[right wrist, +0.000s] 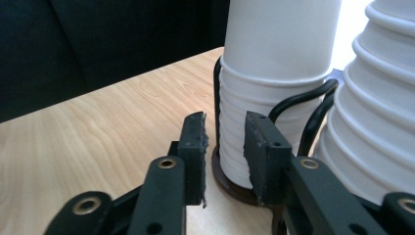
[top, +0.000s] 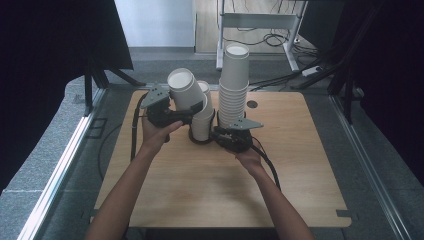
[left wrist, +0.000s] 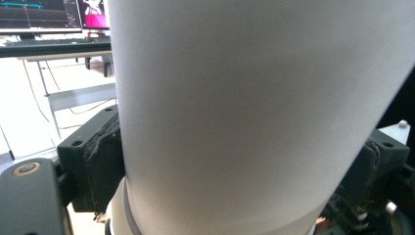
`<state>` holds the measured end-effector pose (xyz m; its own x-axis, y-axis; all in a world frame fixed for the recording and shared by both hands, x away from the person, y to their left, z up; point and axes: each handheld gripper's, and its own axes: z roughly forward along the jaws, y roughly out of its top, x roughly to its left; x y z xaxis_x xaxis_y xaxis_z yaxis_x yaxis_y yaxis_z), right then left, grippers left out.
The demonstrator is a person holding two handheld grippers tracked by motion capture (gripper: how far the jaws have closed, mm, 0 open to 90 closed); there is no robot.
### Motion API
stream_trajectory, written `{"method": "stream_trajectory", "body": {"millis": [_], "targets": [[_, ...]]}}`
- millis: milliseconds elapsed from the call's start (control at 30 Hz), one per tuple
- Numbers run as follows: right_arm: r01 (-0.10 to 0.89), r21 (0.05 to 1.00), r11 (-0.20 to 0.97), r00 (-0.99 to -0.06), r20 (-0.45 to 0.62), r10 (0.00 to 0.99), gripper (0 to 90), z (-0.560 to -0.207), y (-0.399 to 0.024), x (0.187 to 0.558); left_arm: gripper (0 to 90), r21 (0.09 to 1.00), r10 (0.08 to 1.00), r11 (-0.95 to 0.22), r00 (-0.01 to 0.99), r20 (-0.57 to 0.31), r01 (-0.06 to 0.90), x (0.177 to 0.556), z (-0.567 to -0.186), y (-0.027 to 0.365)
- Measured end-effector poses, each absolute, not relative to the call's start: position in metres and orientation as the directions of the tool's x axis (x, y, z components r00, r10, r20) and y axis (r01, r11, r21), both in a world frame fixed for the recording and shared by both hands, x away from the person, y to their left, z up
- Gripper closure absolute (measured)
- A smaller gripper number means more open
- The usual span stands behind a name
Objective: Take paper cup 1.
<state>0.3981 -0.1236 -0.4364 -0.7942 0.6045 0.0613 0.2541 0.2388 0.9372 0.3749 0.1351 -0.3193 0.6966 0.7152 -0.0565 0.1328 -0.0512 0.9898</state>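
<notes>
While the left gripper (top: 192,111) clamps a tilted paper cup (top: 186,90) near the table's (top: 300,200) centre, a tall stack (top: 234,85) stands at three o'clock of it. In the left gripper view, pads (left wrist: 105,161) squeeze that cup (left wrist: 254,112). In the right gripper view, the right gripper (right wrist: 225,142) is parted and empty; a short stack (right wrist: 244,142) stands at twelve o'clock.

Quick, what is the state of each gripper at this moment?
Left gripper: closed on a white paper cup, tilted above the short stack.
Right gripper: open, holding nothing, beside that stack.
</notes>
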Motion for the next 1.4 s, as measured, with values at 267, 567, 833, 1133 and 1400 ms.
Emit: {"method": "stream_trajectory", "body": {"millis": [267,567,833,1133,1400], "targets": [[0.245,0.947,0.205,-0.804,0.08,0.589,59.8,-0.439,-0.138,0.376,12.3,0.985,0.716,-0.058,0.695,-0.07,0.16,0.355,-0.338,0.138],[0.25,0.953,0.169,-0.787,0.098,0.609,51.5,-0.452,-0.163,0.354,12.2,0.98,0.726,-0.116,0.688,-0.029,0.163,0.329,-0.368,0.131],[0.284,0.948,0.141,-0.764,0.135,0.631,49.0,-0.462,-0.18,0.348,12.2,0.975,0.729,-0.127,0.684,-0.032,0.181,0.31,-0.386,0.132],[0.285,0.952,0.115,-0.757,0.15,0.636,47.8,-0.464,-0.184,0.34,12.2,0.969,0.716,-0.119,0.695,-0.068,0.217,0.301,-0.407,0.13],[0.275,0.951,0.142,-0.748,0.119,0.653,46.6,-0.472,-0.193,0.332,12.2,0.952,0.717,-0.179,0.695,-0.047,0.249,0.3,-0.427,0.122]]}}
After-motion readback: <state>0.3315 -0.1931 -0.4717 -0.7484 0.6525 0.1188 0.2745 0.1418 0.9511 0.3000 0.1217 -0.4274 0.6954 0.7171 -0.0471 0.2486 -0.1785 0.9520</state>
